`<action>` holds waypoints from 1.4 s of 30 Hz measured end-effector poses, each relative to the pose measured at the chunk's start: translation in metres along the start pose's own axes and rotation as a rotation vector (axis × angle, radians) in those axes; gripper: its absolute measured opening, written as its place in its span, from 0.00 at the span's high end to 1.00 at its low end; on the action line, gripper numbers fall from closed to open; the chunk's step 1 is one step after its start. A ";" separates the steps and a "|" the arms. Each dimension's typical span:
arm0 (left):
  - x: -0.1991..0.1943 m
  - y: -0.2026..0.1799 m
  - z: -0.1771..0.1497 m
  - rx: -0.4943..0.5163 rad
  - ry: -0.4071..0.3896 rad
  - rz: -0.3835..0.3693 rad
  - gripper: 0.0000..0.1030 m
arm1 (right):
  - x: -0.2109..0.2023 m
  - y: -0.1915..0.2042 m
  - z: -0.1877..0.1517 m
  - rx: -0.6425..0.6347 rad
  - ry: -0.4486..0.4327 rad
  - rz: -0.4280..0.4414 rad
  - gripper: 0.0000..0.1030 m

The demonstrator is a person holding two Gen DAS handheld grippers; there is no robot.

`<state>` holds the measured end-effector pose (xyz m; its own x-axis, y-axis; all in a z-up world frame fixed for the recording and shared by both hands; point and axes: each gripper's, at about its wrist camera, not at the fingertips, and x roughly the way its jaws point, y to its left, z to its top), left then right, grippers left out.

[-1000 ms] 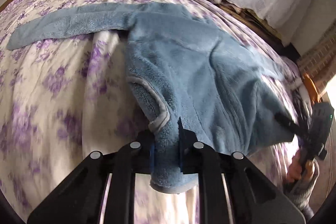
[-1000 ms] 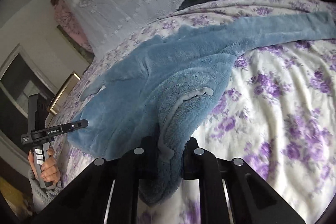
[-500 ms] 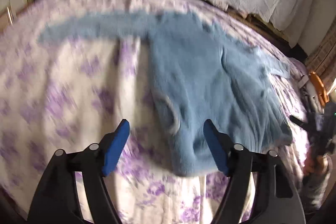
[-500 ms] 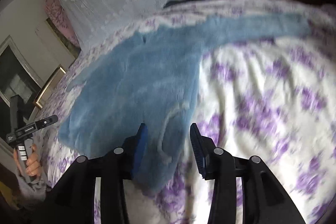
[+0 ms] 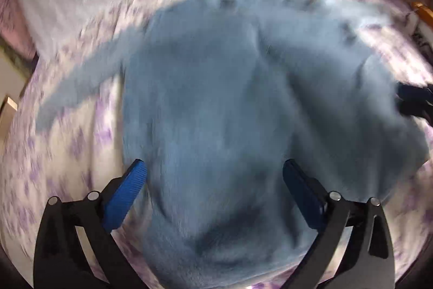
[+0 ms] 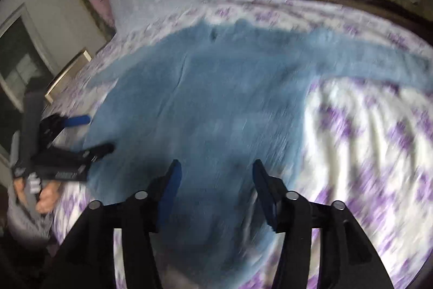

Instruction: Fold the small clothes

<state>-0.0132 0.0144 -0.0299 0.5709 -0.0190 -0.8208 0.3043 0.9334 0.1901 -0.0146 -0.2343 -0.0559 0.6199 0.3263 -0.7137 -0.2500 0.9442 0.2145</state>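
Left hand-held gripper (image 5: 215, 190): angled down over blue fleece top (image 5: 230, 99), jaws just opened wide, empty.
Right hand-held gripper (image 6: 215, 186): angled down, jaws just parted, gripping nothing.
Bed (image 6: 365, 140): under top.

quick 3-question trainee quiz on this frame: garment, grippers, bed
1. True or false: the left gripper is clamped on the blue fleece top.
2. What does the top lie on: A) wooden table B) floral bedspread C) tiled floor?
3. How many sleeves are stretched out flat across the bedspread in the right wrist view?

Key: 1 false, both it and the right gripper have just been opening, pads clear of the fleece. 2 B. 3 one.
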 end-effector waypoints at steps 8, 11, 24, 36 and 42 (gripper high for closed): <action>0.048 0.014 0.117 -0.079 0.024 0.063 0.04 | 0.074 -0.019 0.108 0.063 -0.066 -0.099 0.41; 0.107 0.029 0.127 -0.108 0.146 0.084 0.04 | 0.118 -0.026 0.110 0.066 0.019 -0.135 0.41; 0.126 0.048 0.189 -0.086 0.052 0.141 0.04 | 0.162 -0.024 0.173 0.058 0.037 -0.107 0.38; 0.163 0.089 0.175 -0.231 0.016 -0.012 0.04 | 0.168 -0.024 0.163 0.056 -0.055 -0.154 0.26; 0.153 0.117 0.140 -0.257 0.041 0.044 0.04 | 0.118 -0.043 0.128 0.011 -0.095 -0.192 0.08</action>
<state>0.2167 0.0710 -0.0580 0.5466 0.0331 -0.8368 0.0736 0.9935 0.0873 0.1643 -0.2311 -0.0637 0.7228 0.1428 -0.6761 -0.1128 0.9897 0.0884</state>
